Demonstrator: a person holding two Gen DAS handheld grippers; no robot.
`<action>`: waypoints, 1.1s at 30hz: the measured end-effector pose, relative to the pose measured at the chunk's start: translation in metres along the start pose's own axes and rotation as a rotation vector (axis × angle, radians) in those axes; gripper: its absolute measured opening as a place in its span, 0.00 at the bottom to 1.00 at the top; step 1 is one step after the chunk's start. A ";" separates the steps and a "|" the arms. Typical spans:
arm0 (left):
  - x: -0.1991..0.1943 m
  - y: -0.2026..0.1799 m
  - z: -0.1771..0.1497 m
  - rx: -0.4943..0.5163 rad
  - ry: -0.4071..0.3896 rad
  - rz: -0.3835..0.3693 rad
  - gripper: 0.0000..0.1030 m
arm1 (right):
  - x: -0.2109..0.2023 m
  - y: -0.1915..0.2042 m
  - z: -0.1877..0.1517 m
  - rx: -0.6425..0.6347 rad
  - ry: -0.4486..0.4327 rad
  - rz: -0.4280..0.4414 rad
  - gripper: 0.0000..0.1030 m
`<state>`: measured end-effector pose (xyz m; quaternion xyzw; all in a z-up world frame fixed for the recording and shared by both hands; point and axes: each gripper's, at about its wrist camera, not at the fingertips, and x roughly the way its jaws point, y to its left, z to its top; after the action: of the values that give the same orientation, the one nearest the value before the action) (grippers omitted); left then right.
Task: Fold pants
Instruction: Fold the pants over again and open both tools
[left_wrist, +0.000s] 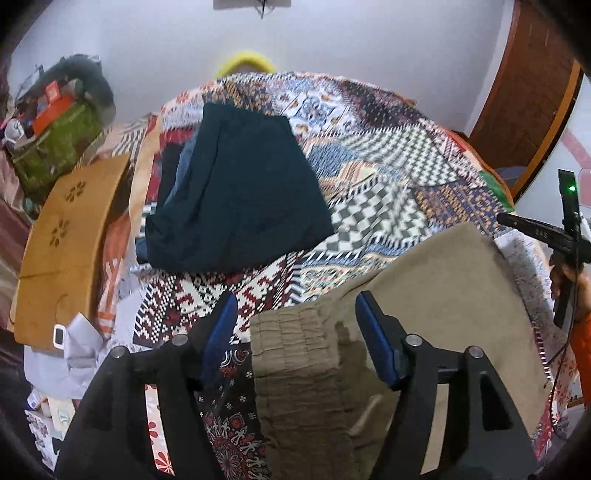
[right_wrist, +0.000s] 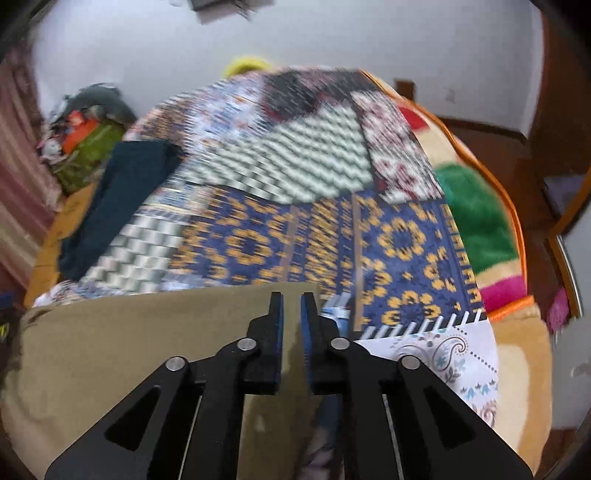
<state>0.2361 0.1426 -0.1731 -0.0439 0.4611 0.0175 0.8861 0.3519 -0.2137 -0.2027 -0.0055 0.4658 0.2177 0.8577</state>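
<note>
The pants (left_wrist: 424, 295) lie on the bedspread (left_wrist: 369, 166) at its near edge. The folded stack (left_wrist: 236, 199) lies on the bedspread too, behind the pants and to their left, well apart from them. Left of the stack, off the bedspread, stands the board (left_wrist: 59, 251), and behind the board the bag (left_wrist: 55, 147). The blanket (right_wrist: 476, 225) lies right of the bedspread, behind and to the right of the pants.

I count: khaki pants (left_wrist: 436, 295) 1 | dark folded garments (left_wrist: 236, 192) 1 | patterned bedspread (left_wrist: 388, 166) 1 | hand-held grippers (left_wrist: 295, 321) 2
</note>
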 end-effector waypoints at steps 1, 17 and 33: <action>-0.004 -0.003 0.002 0.004 -0.009 -0.004 0.69 | -0.012 0.010 0.001 -0.018 -0.022 0.028 0.17; 0.016 -0.045 0.013 0.045 0.100 -0.066 0.95 | -0.022 0.128 -0.031 -0.188 0.034 0.309 0.76; 0.013 -0.052 -0.055 0.163 0.142 -0.022 0.96 | -0.020 0.114 -0.100 -0.179 0.168 0.275 0.81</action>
<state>0.2021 0.0854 -0.2119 0.0220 0.5221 -0.0331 0.8520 0.2195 -0.1394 -0.2214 -0.0362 0.5108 0.3721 0.7741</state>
